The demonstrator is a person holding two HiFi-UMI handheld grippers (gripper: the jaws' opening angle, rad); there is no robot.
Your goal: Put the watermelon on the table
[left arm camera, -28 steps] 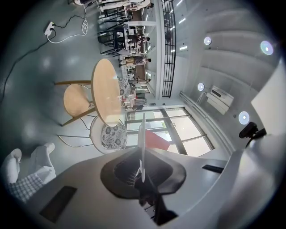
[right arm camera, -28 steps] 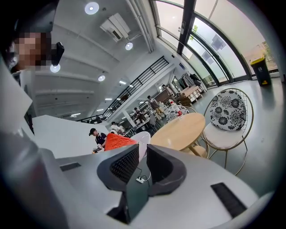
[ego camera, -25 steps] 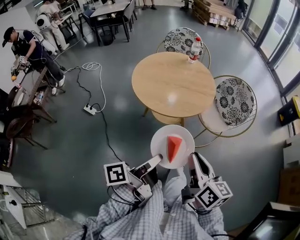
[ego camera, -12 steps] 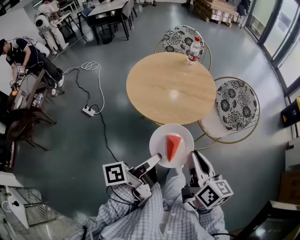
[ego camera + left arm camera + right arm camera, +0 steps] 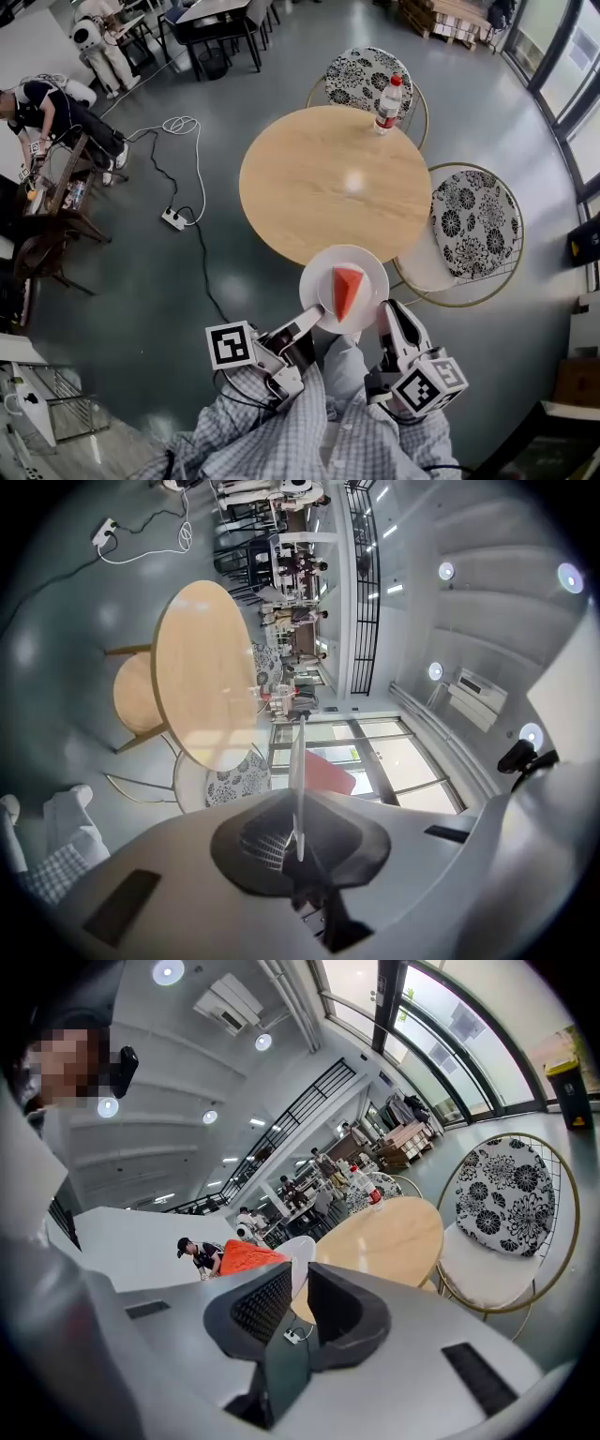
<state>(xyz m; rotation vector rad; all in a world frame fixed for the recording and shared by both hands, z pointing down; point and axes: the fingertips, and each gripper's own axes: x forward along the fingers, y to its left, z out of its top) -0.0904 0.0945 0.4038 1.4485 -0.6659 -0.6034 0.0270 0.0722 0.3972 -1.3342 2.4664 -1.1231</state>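
1. Two claws are clamped on one white plate (image 5: 314, 281): left claw (image 5: 314, 323) on the near-left rim, right claw (image 5: 386, 314) on the near-right rim.
2. Watermelon slice (image 5: 348, 291) is carried on the plate, held at the round counter's (image 5: 319, 178) near edge, not set down.

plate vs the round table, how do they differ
The plate is white and small; the table is tan wood and far larger. The plate carries a watermelon slice; the table carries a water bottle. Both are round.
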